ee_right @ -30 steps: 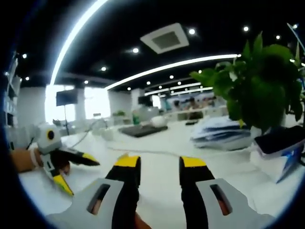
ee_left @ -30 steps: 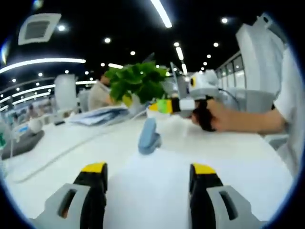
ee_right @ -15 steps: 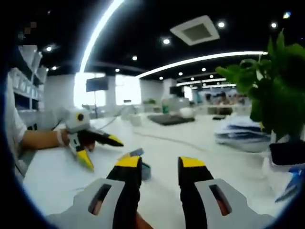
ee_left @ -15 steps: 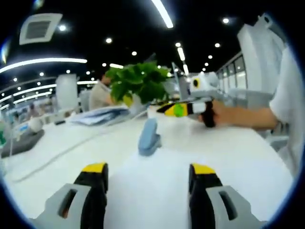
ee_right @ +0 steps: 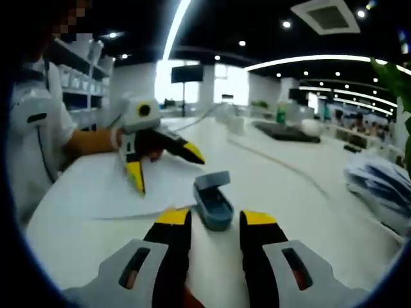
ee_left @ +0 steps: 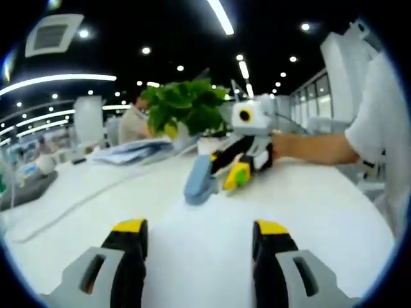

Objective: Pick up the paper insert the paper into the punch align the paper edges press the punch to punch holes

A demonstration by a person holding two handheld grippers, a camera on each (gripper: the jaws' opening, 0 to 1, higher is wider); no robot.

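A blue-grey hole punch [ee_left: 199, 179] stands on the white table [ee_left: 77, 192], beyond my left gripper [ee_left: 201, 228]. That gripper is open, low over the table, with nothing between its jaws. A white paper sheet [ee_right: 151, 196] lies flat under it, one edge reaching toward the punch [ee_right: 213, 204]. In the right gripper view the left gripper [ee_right: 166, 170] hangs open over the sheet, held by a hand. My right gripper [ee_right: 215, 219] is open just short of the punch. It comes into the left gripper view [ee_left: 226, 174] right beside the punch.
A potted green plant [ee_left: 183, 112] and a stack of papers [ee_left: 131, 151] stand at the table's far side. A cable [ee_left: 77, 205] runs across the table. A person's arm [ee_left: 308, 147] and white shirt [ee_right: 35, 128] show. A dark tray [ee_right: 286, 133] lies farther back.
The right gripper has come down and across to the punch, and its view has swung from the plant to the punch and paper. The left gripper has stayed in place, open.
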